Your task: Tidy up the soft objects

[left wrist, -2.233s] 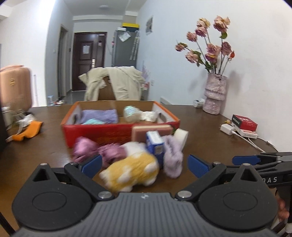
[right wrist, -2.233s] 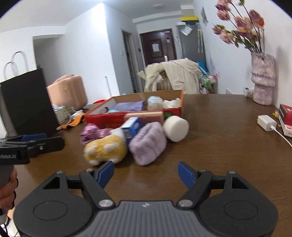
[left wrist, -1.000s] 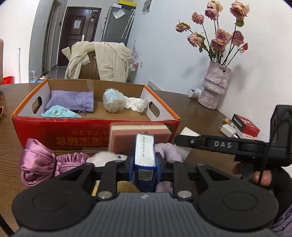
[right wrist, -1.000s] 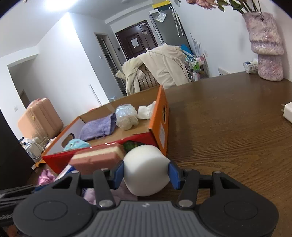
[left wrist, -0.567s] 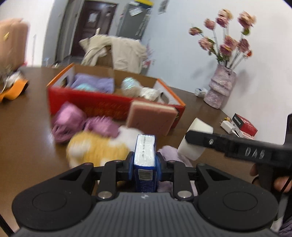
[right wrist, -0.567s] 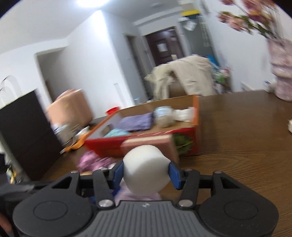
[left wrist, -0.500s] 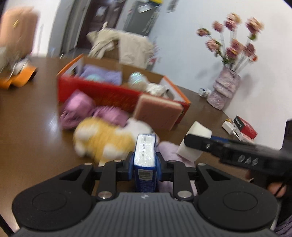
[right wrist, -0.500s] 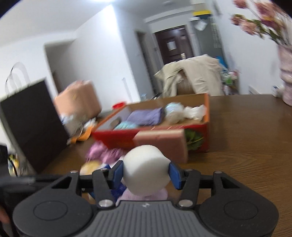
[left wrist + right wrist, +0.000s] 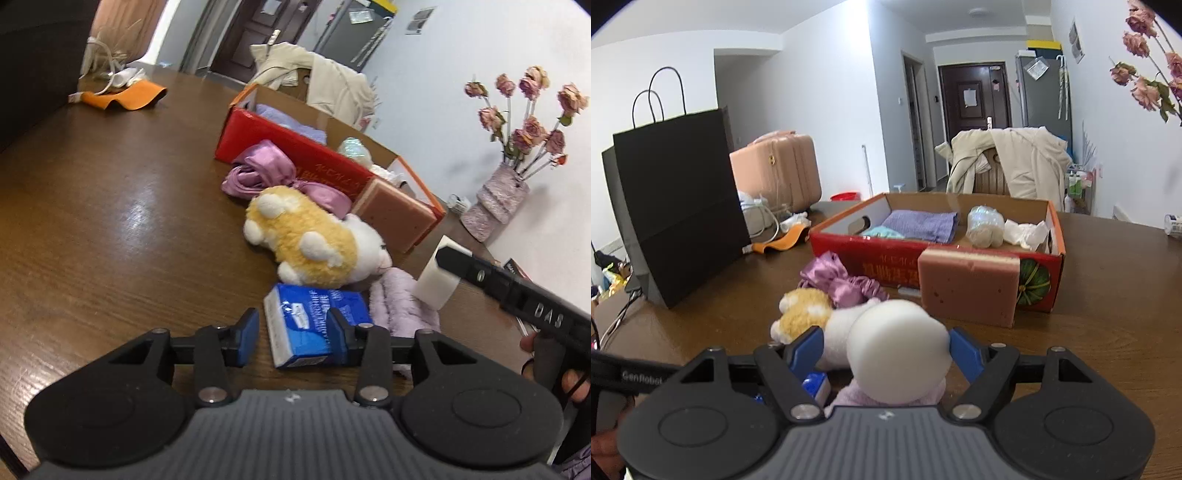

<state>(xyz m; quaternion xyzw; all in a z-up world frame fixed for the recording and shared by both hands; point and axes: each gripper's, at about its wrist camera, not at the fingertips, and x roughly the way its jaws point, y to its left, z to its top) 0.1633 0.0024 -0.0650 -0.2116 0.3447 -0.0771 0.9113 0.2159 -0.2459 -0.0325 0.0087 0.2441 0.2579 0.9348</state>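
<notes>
Blue rectangular tissue pack [image 9: 317,325] lying flat on the brown wooden surface [image 9: 110,229], just before the yellow-and-white plush toy [image 9: 314,243], with the left tongs [image 9: 293,334] spread around it. White cylindrical foam block [image 9: 899,349] sitting between the right tongs [image 9: 886,350], blue pads [image 9: 964,354] parted, over the lilac fluffy cloth [image 9: 400,306].

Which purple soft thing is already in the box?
The folded lavender cloth lies inside the red box. The shiny satin scrunchie and fuzzy lilac sock lie outside on the table.
</notes>
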